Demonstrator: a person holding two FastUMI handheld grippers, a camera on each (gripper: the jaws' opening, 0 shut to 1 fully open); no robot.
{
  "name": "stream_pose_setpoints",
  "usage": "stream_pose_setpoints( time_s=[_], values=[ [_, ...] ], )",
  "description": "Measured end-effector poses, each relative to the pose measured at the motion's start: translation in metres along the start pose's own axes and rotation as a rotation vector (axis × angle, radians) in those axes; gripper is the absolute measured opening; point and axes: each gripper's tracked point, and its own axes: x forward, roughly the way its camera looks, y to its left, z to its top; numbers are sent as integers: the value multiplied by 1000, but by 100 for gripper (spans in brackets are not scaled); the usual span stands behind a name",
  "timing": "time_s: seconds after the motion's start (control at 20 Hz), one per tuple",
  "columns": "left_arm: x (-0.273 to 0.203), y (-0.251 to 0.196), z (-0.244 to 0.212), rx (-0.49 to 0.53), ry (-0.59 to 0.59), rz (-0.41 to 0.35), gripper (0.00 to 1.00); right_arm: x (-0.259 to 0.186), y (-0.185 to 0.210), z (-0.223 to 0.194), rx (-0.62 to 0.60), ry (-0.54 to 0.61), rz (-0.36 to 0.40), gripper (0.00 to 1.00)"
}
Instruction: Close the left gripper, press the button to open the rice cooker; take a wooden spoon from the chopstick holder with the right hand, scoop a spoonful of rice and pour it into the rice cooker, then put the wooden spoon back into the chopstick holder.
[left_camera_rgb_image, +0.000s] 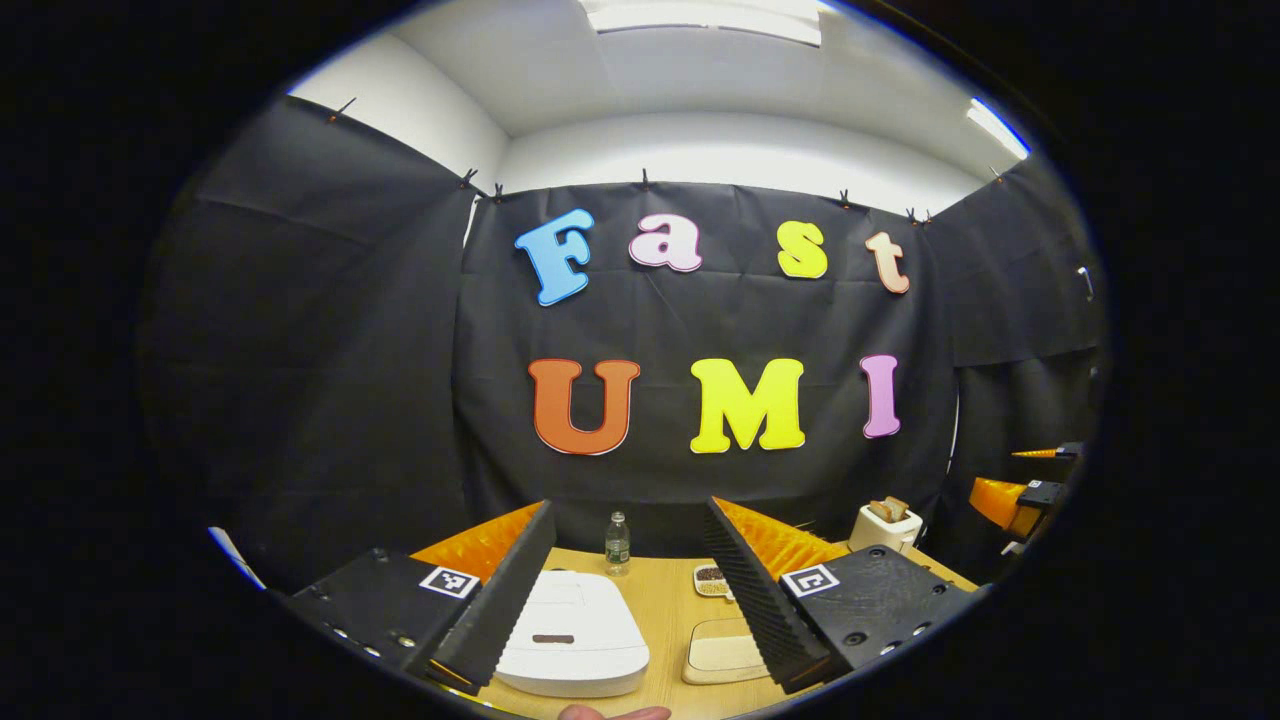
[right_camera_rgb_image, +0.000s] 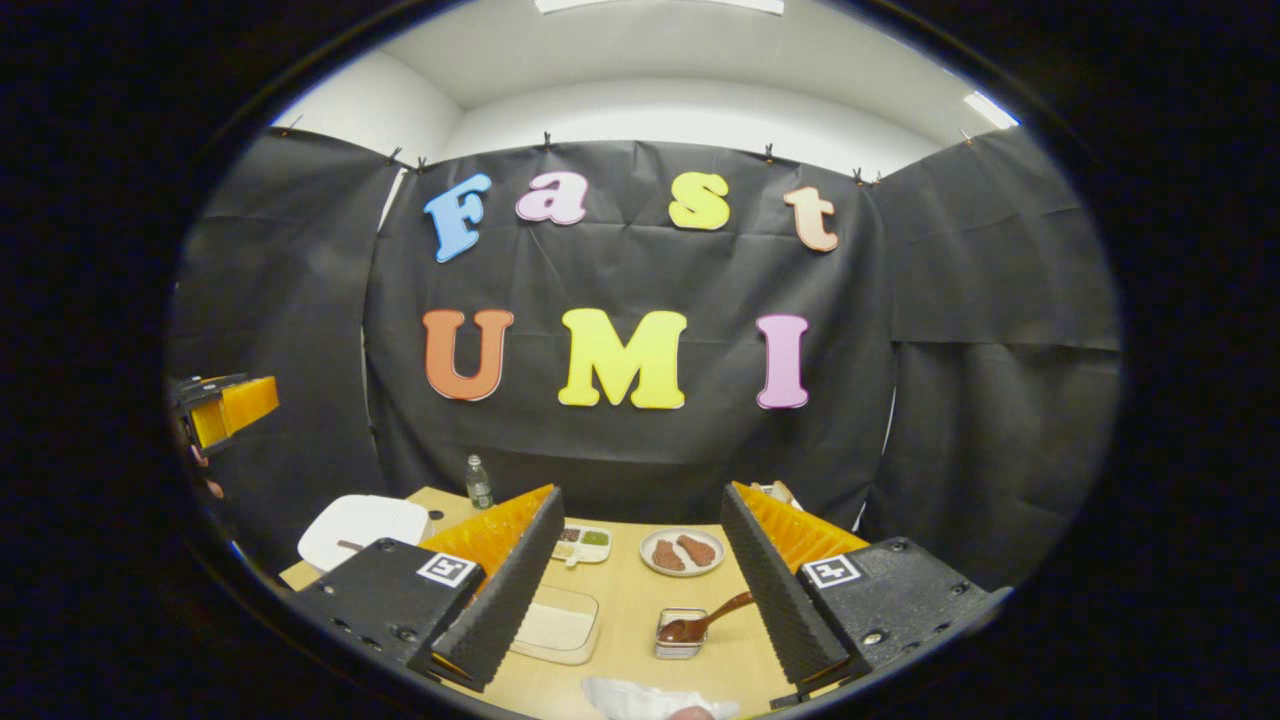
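Below and ahead of both my grippers the wooden table (left_camera_rgb_image: 660, 610) spreads out pale and smooth, and nothing of the task looks done yet, as far as I can judge. My left gripper (left_camera_rgb_image: 630, 590) stands wide open with nothing between its ridged fingers, though the job begins by closing it; just beyond its left finger sits the rice cooker (left_camera_rgb_image: 573, 632), a white, rounded, glossy plastic body with its lid down flat and a small dark slot on top that I take for the button, though I cannot be sure. Past my right finger on that side lies a shallow cream tray of rice (left_camera_rgb_image: 722, 652), rectangular with soft corners. My right gripper (right_camera_rgb_image: 640, 590) is likewise spread wide and empty. Between its fingers, near the right one, I see a small clear square holder (right_camera_rgb_image: 681, 634) with the wooden spoon (right_camera_rgb_image: 705, 622) resting in it, brown and smooth, bowl down and handle slanting up to the right; I take this for the chopstick holder. Farther ahead is a round plate (right_camera_rgb_image: 682, 552) with two brown pieces, a small divided dish (right_camera_rgb_image: 582, 543), and a clear bottle (right_camera_rgb_image: 480, 483) well off to the left. So pressing, opening, scooping, pouring and returning the spoon all remain. A white crinkled wrapper (right_camera_rgb_image: 640, 698) lies nearest me.
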Motion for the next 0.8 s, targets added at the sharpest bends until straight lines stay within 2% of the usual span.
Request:
stream_pose_setpoints(
  time_s=[0.25,0.4,0.8],
  values=[
    [-6,-4,-2,-13,3,4,96,-4,-4,7,1,-22,-9,100],
    [-6,-4,1,15,-7,5,95,-4,-8,9,34,-30,-16,100],
    [-3,-8,-3,28,8,-1,95,-4,-9,9,25,-23,-19,100]
  ],
)
